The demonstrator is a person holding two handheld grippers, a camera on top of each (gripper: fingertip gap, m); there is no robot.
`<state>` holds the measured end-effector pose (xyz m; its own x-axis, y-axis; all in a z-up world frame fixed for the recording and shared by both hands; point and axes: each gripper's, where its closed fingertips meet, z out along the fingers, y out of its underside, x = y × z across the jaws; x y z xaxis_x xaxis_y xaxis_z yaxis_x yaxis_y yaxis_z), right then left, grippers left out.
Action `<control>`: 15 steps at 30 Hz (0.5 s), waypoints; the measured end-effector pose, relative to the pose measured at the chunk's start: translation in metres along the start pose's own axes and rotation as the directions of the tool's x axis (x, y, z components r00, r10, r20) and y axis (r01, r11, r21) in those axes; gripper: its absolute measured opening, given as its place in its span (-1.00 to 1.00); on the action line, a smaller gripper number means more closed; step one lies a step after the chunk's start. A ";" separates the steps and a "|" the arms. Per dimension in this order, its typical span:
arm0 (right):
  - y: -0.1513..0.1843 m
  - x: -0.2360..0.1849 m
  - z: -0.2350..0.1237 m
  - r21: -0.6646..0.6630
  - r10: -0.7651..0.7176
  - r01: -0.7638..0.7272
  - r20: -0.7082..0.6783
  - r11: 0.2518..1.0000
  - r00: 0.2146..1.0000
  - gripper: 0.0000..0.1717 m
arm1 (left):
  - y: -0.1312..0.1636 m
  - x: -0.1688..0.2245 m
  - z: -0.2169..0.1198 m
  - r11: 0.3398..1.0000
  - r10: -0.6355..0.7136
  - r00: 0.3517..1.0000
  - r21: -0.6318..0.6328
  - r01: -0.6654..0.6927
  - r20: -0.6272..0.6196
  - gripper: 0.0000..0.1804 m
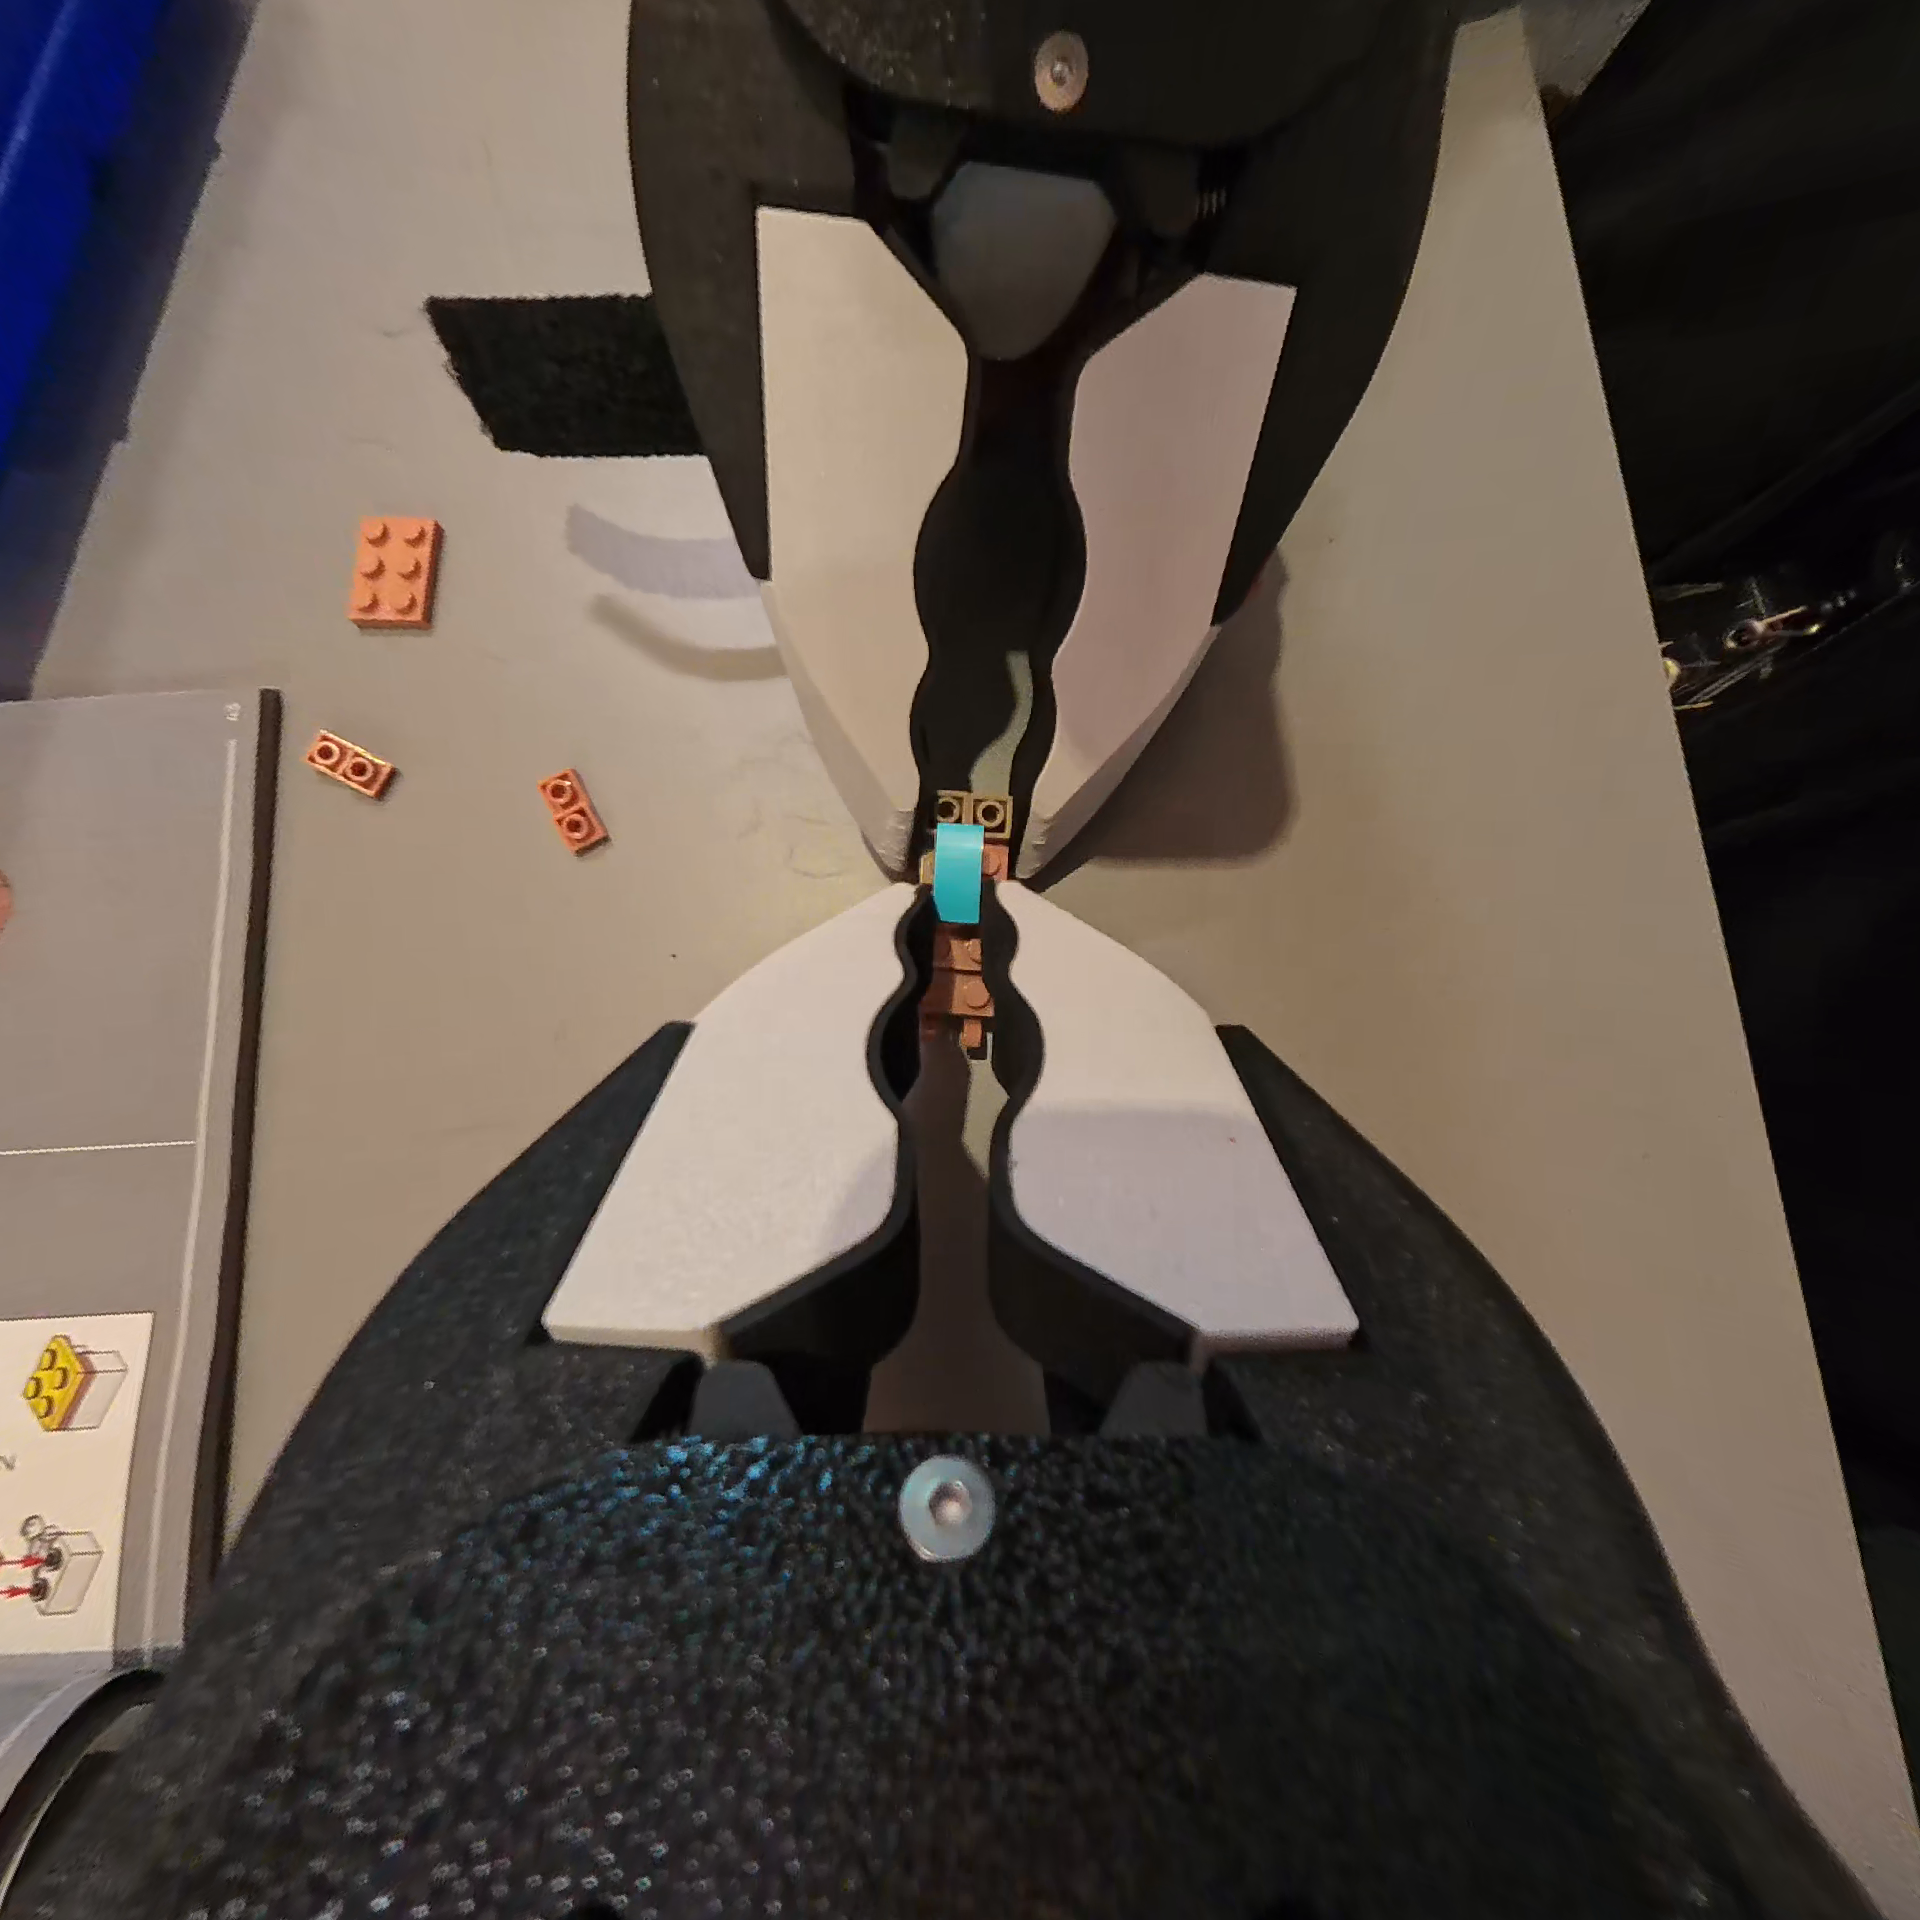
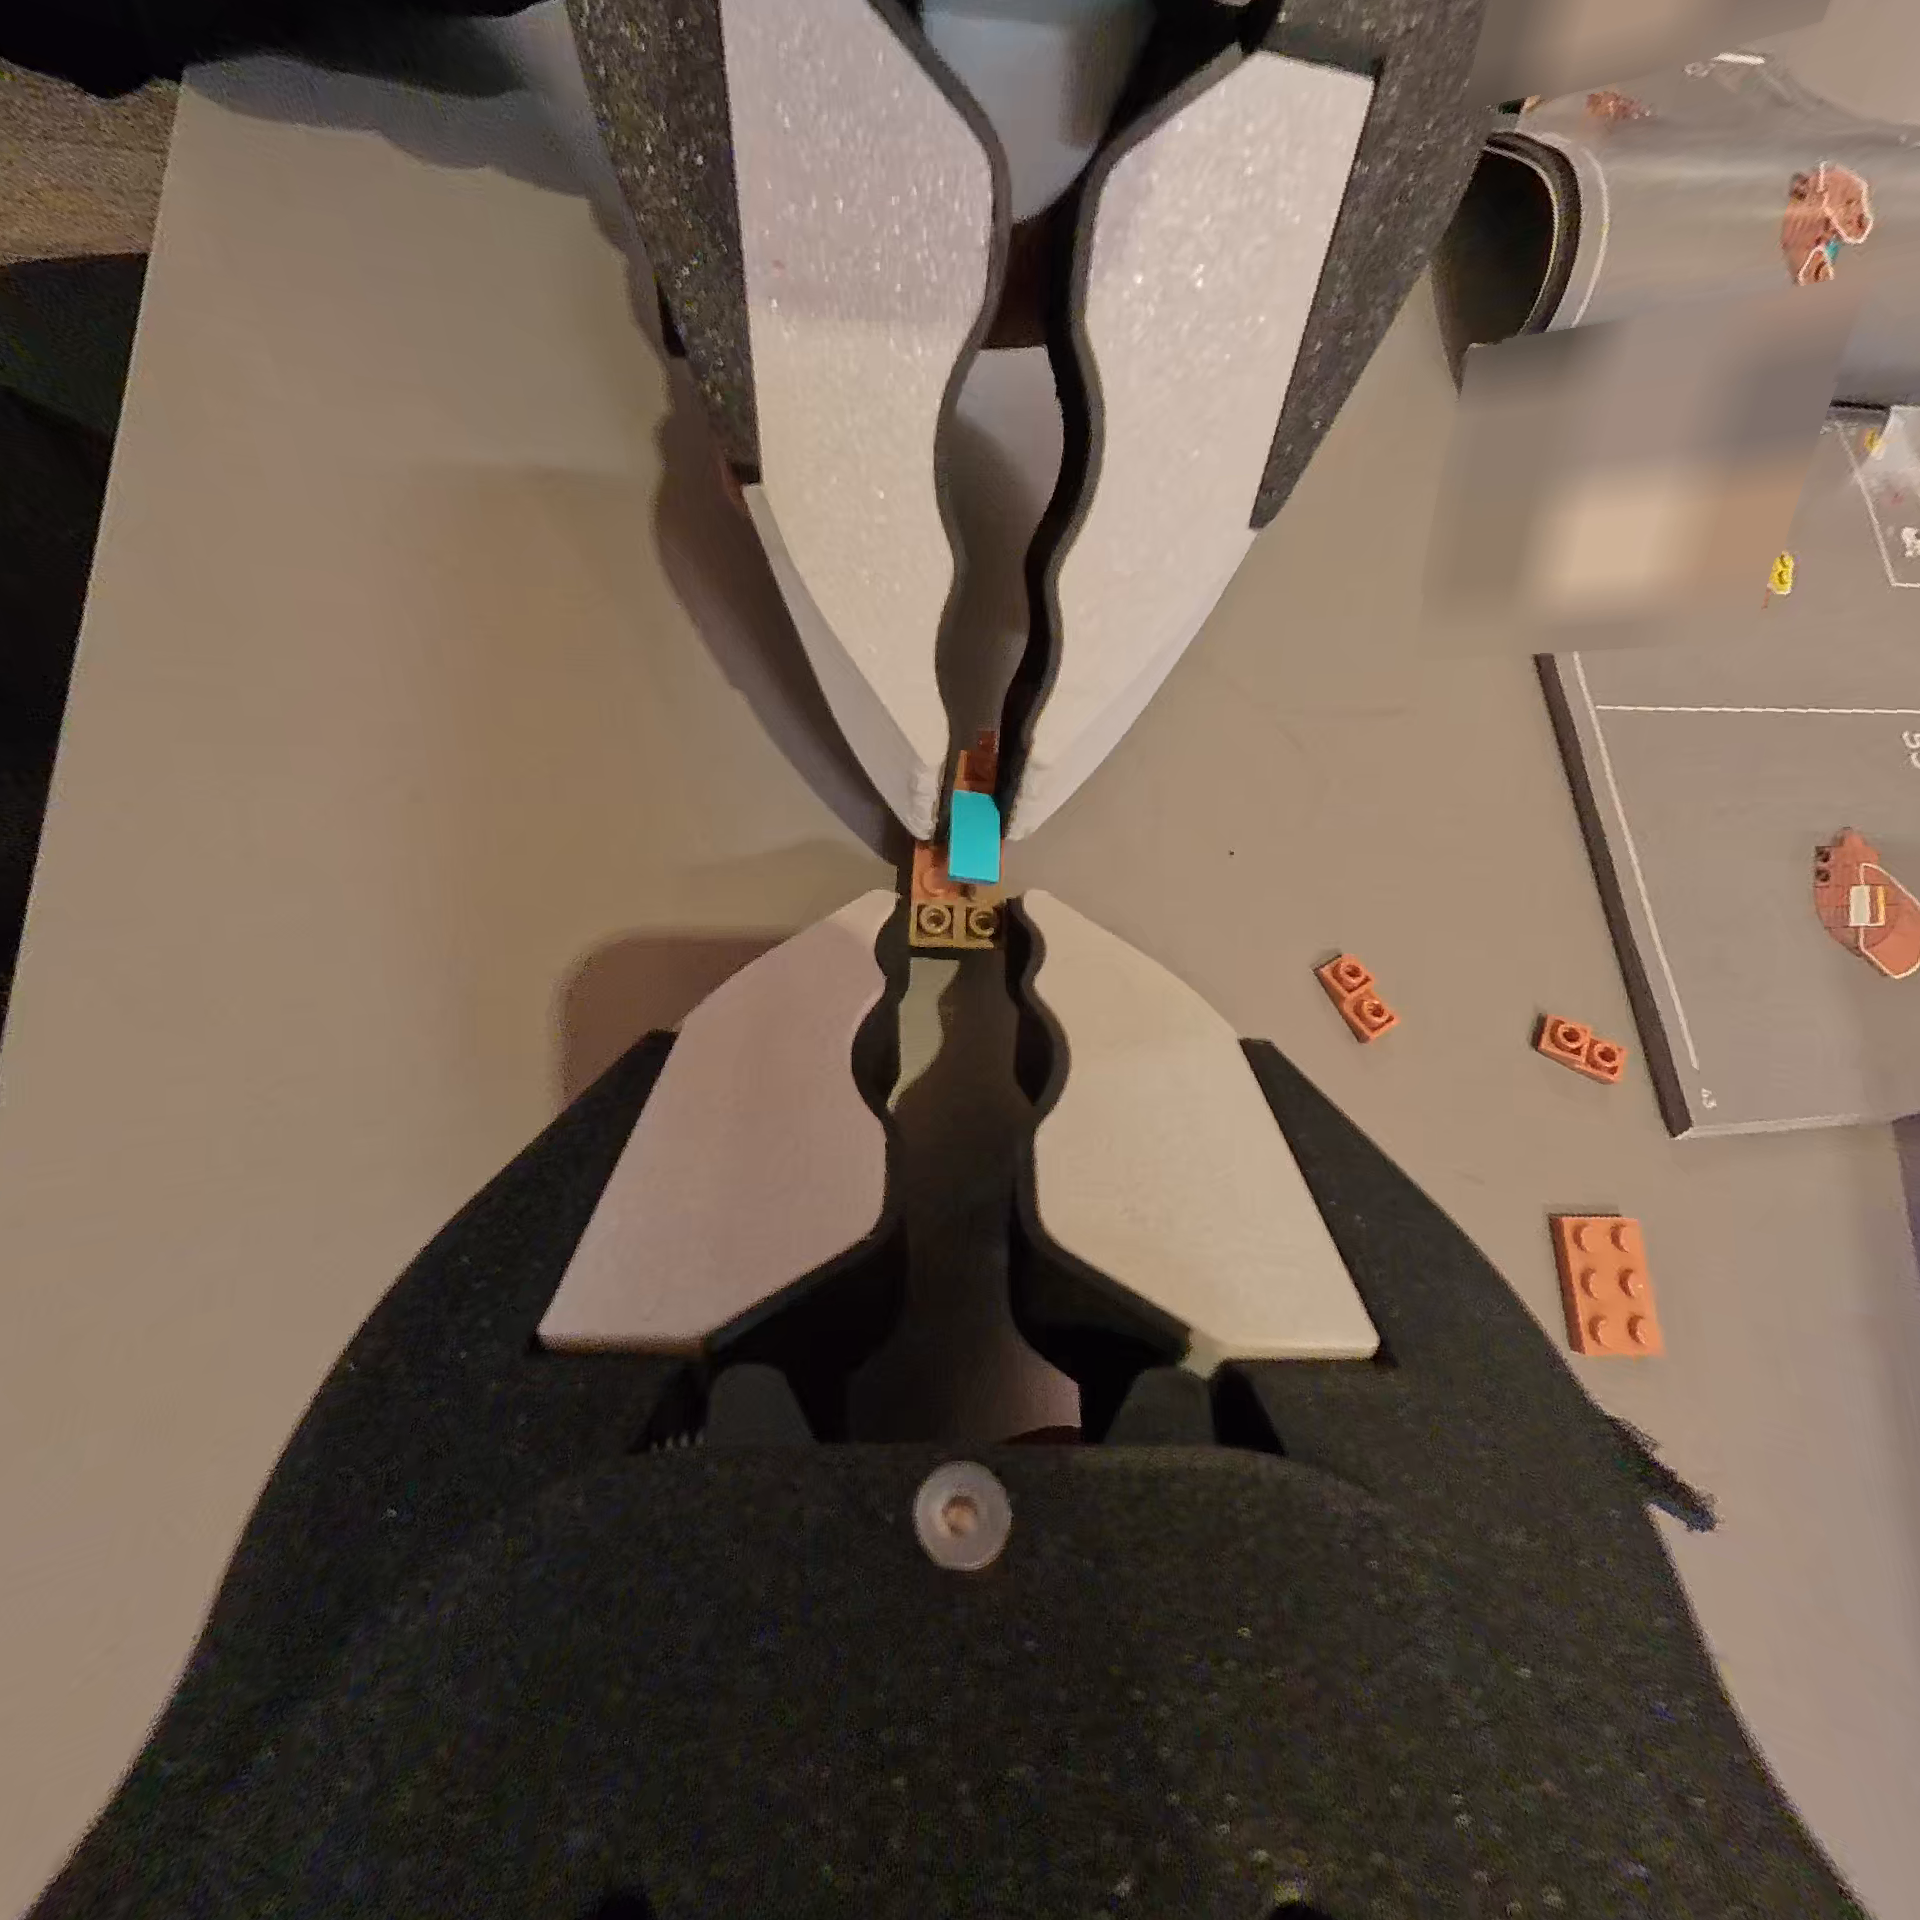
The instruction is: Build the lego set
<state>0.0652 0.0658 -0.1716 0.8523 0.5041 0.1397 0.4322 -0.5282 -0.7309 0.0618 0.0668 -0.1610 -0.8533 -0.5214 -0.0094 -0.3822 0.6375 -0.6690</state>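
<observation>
A small brick assembly is held between my two grippers, which meet tip to tip above the grey table (image 1: pixel 1403 935). It has a brown stack (image 1: pixel 961 987), a turquoise sloped piece (image 1: pixel 958 873) and a tan two-stud plate (image 1: pixel 975 810). My left gripper (image 1: pixel 961 899) is shut on the brown stack, with its pads pressed on both sides. My right gripper (image 2: pixel 954 914) is shut on the tan plate (image 2: pixel 956 923). In the right wrist view the turquoise piece (image 2: pixel 975 836) sits on an orange-brown plate (image 2: pixel 932 883), just in front of the left gripper (image 2: pixel 966 821).
A loose orange-brown six-stud plate (image 1: pixel 395 571) and two two-stud plates (image 1: pixel 350 762) (image 1: pixel 574 810) lie on the table. An open instruction booklet (image 1: pixel 125 1039) lies beside them. A black patch (image 1: pixel 561 374) and a blue bin (image 1: pixel 62 260) are farther off. The table edge (image 1: pixel 1621 623) borders a dark area. My left and right fingertips are right by each other.
</observation>
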 end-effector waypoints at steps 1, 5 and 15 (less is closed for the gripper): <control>0.000 0.000 0.000 -0.001 -0.007 0.007 -0.002 1.000 1.000 -0.80 | 0.000 0.000 0.000 1.000 0.001 1.000 -0.005 -0.001 0.005 -0.91; 0.000 -0.001 0.000 0.001 -0.013 0.013 -0.005 1.000 1.000 -0.80 | 0.000 -0.001 0.000 1.000 -0.001 1.000 -0.007 0.001 0.014 -0.91; -0.001 -0.005 0.000 0.007 -0.034 0.034 0.016 0.999 0.999 -0.80 | 0.001 0.000 -0.001 1.000 -0.024 1.000 0.015 0.024 -0.004 -0.88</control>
<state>0.0607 0.0639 -0.1715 0.8321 0.5329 0.1540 0.4591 -0.5059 -0.7302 0.0615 0.0676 -0.1611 -0.8452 -0.5344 0.0091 -0.3971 0.6165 -0.6799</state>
